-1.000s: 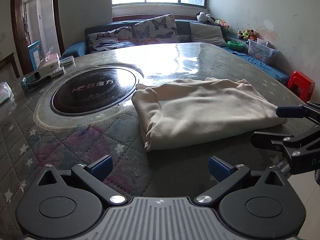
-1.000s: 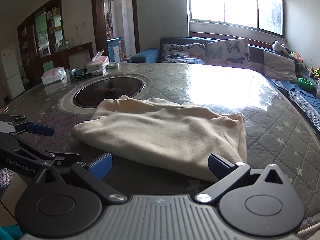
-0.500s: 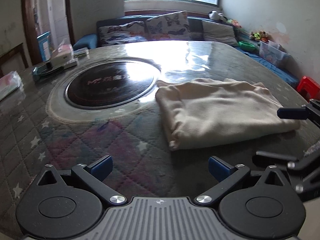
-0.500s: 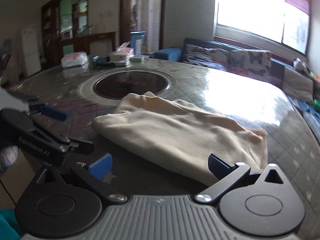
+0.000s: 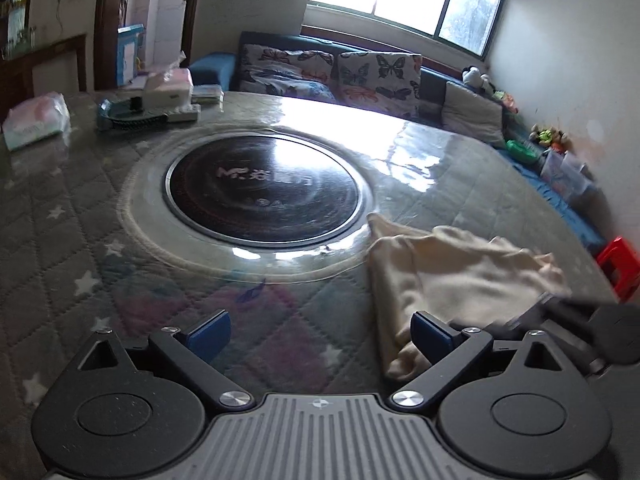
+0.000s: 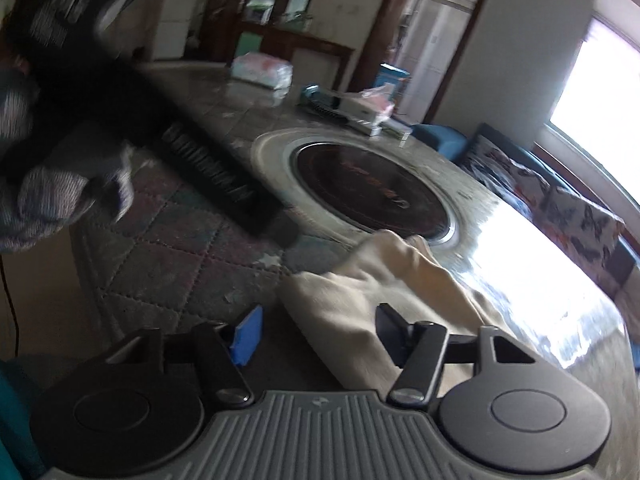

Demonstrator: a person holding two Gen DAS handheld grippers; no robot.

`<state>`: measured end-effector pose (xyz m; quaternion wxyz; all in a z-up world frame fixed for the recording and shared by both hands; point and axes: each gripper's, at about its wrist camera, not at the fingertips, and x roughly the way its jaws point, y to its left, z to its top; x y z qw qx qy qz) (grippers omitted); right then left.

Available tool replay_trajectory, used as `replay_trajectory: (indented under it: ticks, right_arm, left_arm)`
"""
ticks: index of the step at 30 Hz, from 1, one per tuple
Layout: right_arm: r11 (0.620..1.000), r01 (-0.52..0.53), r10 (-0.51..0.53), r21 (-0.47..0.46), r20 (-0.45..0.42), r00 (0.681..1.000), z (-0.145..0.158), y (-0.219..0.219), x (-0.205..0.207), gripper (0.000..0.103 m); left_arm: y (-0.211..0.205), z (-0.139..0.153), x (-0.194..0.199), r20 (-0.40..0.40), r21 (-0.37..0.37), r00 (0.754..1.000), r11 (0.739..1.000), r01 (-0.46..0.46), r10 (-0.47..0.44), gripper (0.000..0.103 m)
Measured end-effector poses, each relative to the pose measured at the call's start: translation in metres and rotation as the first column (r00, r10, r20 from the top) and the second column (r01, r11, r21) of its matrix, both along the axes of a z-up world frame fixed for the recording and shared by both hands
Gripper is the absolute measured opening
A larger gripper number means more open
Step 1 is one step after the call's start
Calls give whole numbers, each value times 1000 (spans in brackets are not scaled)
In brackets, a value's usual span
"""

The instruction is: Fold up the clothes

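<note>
A folded cream garment (image 5: pixel 452 280) lies on the quilted round table, right of the black induction plate (image 5: pixel 264 188). It also shows in the right wrist view (image 6: pixel 384 292), under the gripper's right finger. My left gripper (image 5: pixel 320 332) is open and empty above the table, its right finger close to the garment's near corner. My right gripper (image 6: pixel 316 328) is open, tilted, with the garment's near edge between its fingers. The right gripper's dark body shows blurred at the lower right of the left wrist view (image 5: pixel 580 316).
A tissue box (image 5: pixel 168 88), a wipes pack (image 5: pixel 36 120) and a brush tray (image 5: pixel 132 116) sit at the table's far left. A sofa with butterfly cushions (image 5: pixel 332 76) runs behind. A red stool (image 5: pixel 620 264) stands at right. The left arm (image 6: pixel 80 92) crosses the right wrist view.
Both grippers have swung left and closer to the table. The garment now sits lower right in the left view. The right gripper has tilted and come over the garment's near edge.
</note>
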<state>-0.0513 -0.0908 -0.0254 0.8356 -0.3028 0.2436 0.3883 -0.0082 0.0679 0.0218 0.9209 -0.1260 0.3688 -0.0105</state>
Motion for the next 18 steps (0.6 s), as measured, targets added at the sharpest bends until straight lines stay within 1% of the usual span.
replay_trajectory:
  ticks: [1,3,4,6,7,9,11,12,14,15,16,17,18]
  right_arm:
    - [1000,-5,5,-9,3,1000,-1,3,1,37]
    - [1000,6,-6,3,7,1000,0,3,2,23]
    - [1000,9,-9,17,3,1000,1,2,3,20]
    - [997,23,-22,69,-19,1000,8,-5,5,16]
    - [994,37,-34,105,-33,999,12,-11,7,16]
    - [984,62,-53,165,-59,997,21,-20,9,15]
    - [976,78,-62,202,-80,995,26,-28,11,14]
    - [973,83,-65,217,-91,994,28,-32,12,14]
    - [969,90,-69,231,-97,993,30,-36,12,14]
    - [967,91,-69,238,-99,993,30,-38,11,14]
    - [965,92,-69,246,-100,993,31,-41,11,14]
    - [963,93,-69,252,-102,992,31,-44,11,13]
    - [962,94,-68,257,-106,992,31,-47,10,13]
  left_arm:
    - [1,0,4,-7,-33,1000,999,-2,2,98]
    - [4,-2,11,-27,-116,1000,993,-12,9,98]
    - [6,-3,15,-39,-158,999,987,-17,11,99]
    - [9,-8,22,-73,-248,997,968,-27,9,99]
    - [9,-10,26,-88,-280,996,959,-30,6,99]
    - [8,-15,33,-112,-337,994,941,-35,-4,98]
    - [6,-19,41,-133,-384,991,923,-32,-21,95]
    - [4,-21,45,-144,-402,989,915,-33,-28,90]
    - [1,-22,51,-143,-418,989,908,-23,-40,83]
    - [-1,-23,54,-145,-422,988,906,-21,-44,75]
    - [-1,-24,57,-149,-434,988,901,-20,-49,63]
    - [-2,-26,60,-154,-446,986,895,-20,-55,54]
    - [-2,-30,63,-168,-466,984,885,-25,-61,38]
